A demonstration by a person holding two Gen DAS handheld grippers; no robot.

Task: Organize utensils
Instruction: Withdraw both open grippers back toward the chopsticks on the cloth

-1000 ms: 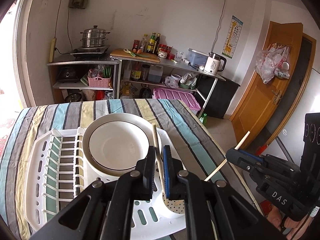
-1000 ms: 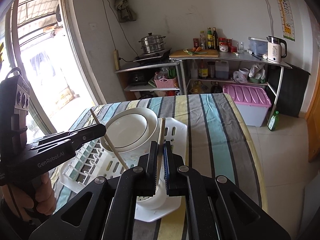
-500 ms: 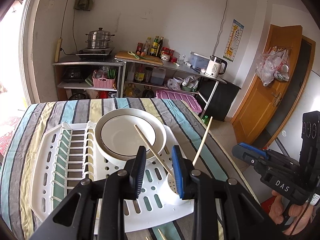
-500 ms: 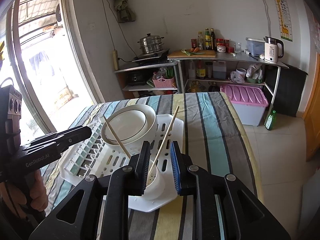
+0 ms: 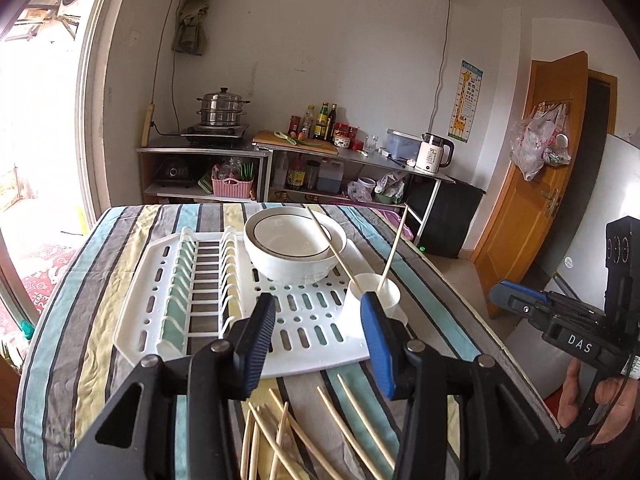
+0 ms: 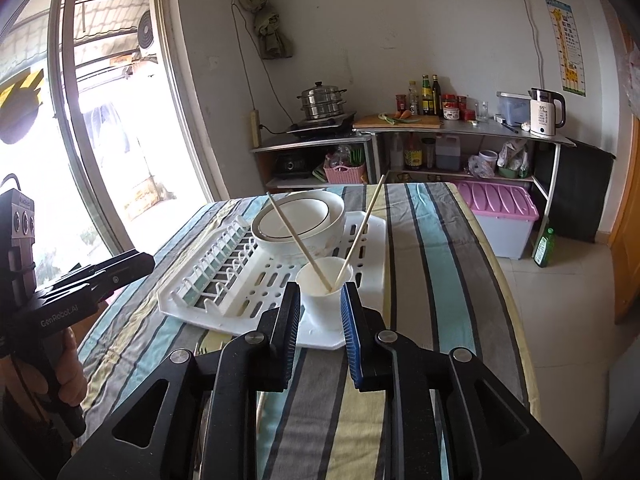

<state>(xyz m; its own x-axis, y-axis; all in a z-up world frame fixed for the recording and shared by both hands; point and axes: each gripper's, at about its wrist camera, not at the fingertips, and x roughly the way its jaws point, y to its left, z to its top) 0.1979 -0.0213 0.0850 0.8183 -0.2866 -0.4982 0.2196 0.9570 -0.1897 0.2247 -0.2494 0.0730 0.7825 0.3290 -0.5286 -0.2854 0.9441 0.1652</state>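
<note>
On the striped tablecloth (image 5: pixel 120 264) nearest the left wrist camera, loose chopsticks (image 5: pixel 304 436) lie fanned out just in front of the white drying rack (image 5: pixel 304 320). Above them the left gripper (image 5: pixel 316 340) hangs with its jaws spread wide and nothing between them. The right gripper (image 6: pixel 320 320) is likewise parted and empty — its jaws stand on either side of the white cup (image 6: pixel 326 294) without closing on it, though whether the pads touch the cup cannot be told.

That cup sits on the near right corner of the rack, and two chopsticks stand in it: one chopstick (image 6: pixel 296 240) leans left across the bowls, the other chopstick (image 6: pixel 362 228) leans right. Just behind the cup, on the rack's far right part, rest the stacked white bowls (image 5: pixel 294 248) with a dark rim line. Left of the bowls, the rack's plate slots (image 5: pixel 200 276) run in rows.

Beyond the rack — past the table's far edge — metal shelves (image 5: pixel 208 160) carry a steamer pot (image 5: pixel 220 112), bottles (image 5: pixel 320 122) and a white kettle (image 5: pixel 434 156).
</note>
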